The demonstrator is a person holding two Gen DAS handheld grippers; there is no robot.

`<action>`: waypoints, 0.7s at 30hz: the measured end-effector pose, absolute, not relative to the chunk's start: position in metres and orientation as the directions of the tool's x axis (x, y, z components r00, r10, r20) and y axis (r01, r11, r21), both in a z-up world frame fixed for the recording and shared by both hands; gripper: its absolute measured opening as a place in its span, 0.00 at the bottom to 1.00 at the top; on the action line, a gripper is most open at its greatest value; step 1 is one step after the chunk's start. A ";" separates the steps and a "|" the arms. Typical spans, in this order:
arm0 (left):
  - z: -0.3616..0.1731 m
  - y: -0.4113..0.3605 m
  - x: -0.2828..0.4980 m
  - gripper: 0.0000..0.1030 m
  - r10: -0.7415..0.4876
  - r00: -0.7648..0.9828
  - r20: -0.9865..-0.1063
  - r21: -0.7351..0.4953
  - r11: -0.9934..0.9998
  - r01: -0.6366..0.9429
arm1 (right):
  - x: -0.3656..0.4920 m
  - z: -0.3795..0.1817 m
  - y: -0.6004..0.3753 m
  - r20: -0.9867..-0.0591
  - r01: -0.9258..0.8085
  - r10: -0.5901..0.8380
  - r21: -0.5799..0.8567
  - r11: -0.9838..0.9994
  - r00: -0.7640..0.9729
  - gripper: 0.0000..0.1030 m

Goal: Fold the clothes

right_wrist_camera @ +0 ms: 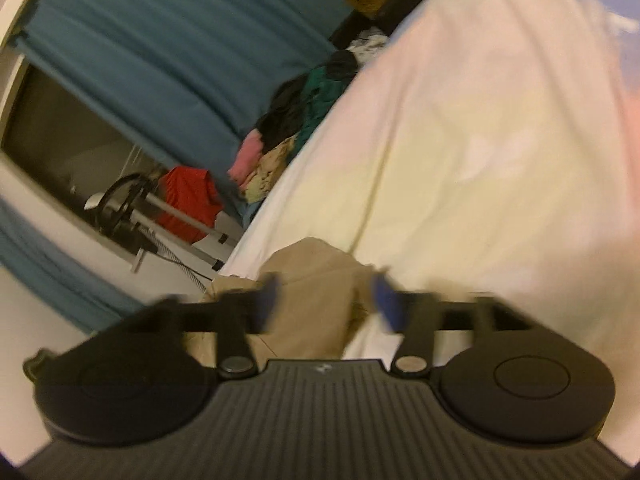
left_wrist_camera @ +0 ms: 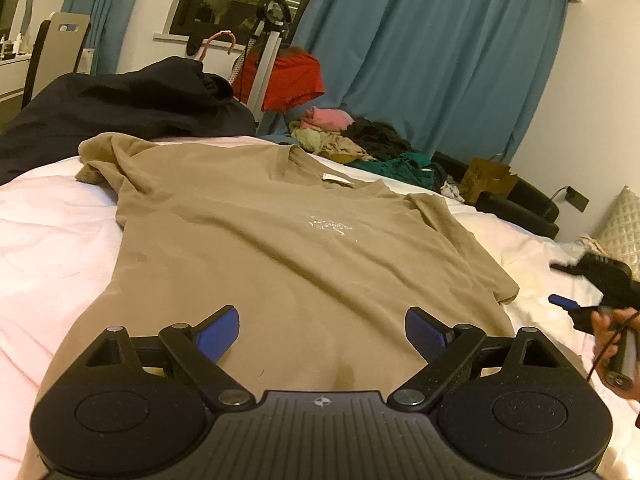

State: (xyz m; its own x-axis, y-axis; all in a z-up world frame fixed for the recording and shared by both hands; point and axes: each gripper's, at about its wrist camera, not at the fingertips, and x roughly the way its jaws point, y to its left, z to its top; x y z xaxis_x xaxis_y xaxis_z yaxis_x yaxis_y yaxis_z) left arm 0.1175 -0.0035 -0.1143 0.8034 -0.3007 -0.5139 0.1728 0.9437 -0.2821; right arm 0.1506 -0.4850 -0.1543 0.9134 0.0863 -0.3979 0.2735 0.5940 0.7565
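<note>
We see a bed [left_wrist_camera: 52, 232] with a soft, rumpled pale sheet filling the space ahead of and beside both grippers. On it, just ahead of the left gripper [left_wrist_camera: 322, 334], a tan T-shirt [left_wrist_camera: 280, 240] of matte cotton lies spread flat, front up, with a small pale print on the chest, a white label at the collar, and its hem nearest the gripper; its far left sleeve is bunched. The left gripper's blue-padded fingers [left_wrist_camera: 220, 334] stand wide apart over the hem, holding nothing.

Beyond the shirt, ahead and to the left, a dark garment [left_wrist_camera: 120, 112] sits in a heavy, creased heap. Heavy blue curtains [left_wrist_camera: 432, 60] hang in long folds behind the bed, and a loose pile of mixed clothes [left_wrist_camera: 360, 140] sits ahead and to the right at the bed's far edge.

Only the left view shows the whole shirt and, low at its right edge, the right gripper [left_wrist_camera: 568, 280] in a hand [left_wrist_camera: 612, 332]. The right view is tilted and blurred: the right gripper [right_wrist_camera: 326, 300] has its fingers apart, with one edge of the T-shirt [right_wrist_camera: 316, 304] in the gap between them, beside bare sheet [right_wrist_camera: 460, 140].
</note>
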 end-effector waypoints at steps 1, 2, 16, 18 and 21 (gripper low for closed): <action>-0.114 -0.005 0.117 0.89 -0.300 0.803 -0.515 -0.278 0.945 0.174 | 0.161 -0.149 -0.483 -0.384 0.242 0.100 0.741 0.627 0.918 0.65; -0.114 -0.006 0.117 0.89 -0.298 0.804 -0.515 -0.270 0.946 0.178 | 0.171 -0.144 -0.482 -0.371 0.210 0.114 0.723 0.658 0.922 0.65; -0.133 -0.025 0.143 0.89 -0.265 0.789 -0.555 -0.198 0.963 0.184 | 0.341 -0.175 -0.422 -0.631 0.071 0.076 0.203 0.977 0.772 0.56; -0.131 -0.024 0.142 0.89 -0.260 0.789 -0.556 -0.196 0.964 0.180 | 0.330 -0.168 -0.409 -0.598 0.030 0.061 0.140 0.990 0.799 0.18; -0.127 -0.021 0.137 0.89 -0.254 0.791 -0.557 -0.193 0.965 0.175 | 0.314 -0.155 -0.389 -0.541 -0.021 0.043 0.046 0.999 0.840 0.07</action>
State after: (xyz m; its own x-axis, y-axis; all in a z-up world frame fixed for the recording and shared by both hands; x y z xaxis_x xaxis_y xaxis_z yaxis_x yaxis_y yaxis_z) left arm 0.1373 -0.0210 -0.1270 0.7909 -0.2545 -0.5566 0.1745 0.9655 -0.1934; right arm 0.3141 -0.3892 -0.1554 0.8397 0.0427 -0.5414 -0.0210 0.9987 0.0462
